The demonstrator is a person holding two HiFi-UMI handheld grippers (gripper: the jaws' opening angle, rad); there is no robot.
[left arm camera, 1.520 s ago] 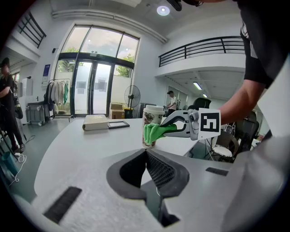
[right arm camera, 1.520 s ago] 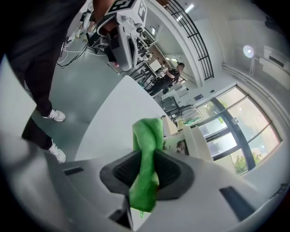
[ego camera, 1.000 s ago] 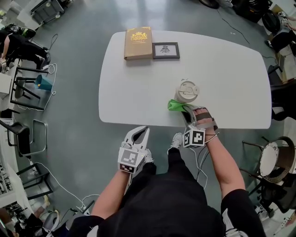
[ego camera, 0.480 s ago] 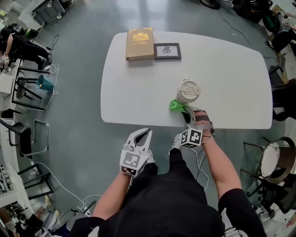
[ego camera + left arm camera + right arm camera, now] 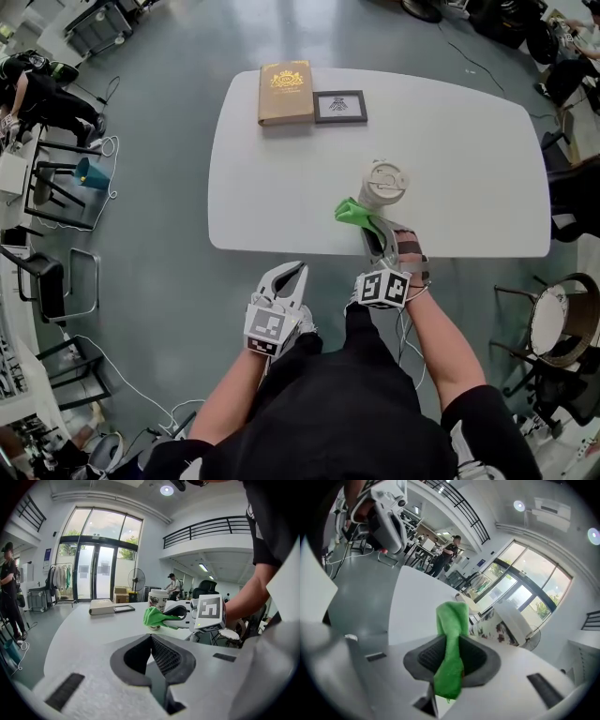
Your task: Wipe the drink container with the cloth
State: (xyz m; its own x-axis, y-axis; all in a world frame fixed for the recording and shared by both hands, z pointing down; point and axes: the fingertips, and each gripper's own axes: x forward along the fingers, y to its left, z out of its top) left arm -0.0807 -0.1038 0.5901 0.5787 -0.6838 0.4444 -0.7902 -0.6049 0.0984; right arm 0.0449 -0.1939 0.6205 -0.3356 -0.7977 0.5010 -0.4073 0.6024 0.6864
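A white lidded drink cup (image 5: 382, 184) stands near the table's front edge. My right gripper (image 5: 367, 226) is shut on a green cloth (image 5: 351, 212), which it holds against the cup's near left side. In the right gripper view the cloth (image 5: 451, 639) sticks up between the jaws, and the cup's patterned wall (image 5: 499, 626) is just behind it. My left gripper (image 5: 287, 275) hangs shut and holds nothing, off the table's front edge. From the left gripper view I see the cup (image 5: 158, 600), the cloth (image 5: 157, 617) and the right gripper (image 5: 180, 616).
At the far left of the white table (image 5: 281, 187) lie a tan book (image 5: 285, 91) and a small framed picture (image 5: 339, 106). Chairs (image 5: 47, 178) and cables stand on the grey floor at the left, and a round stool (image 5: 553, 323) at the right.
My right gripper has drawn back slightly and swung left, carrying the cloth a little leftward round the cup's near side. The left gripper has barely moved.
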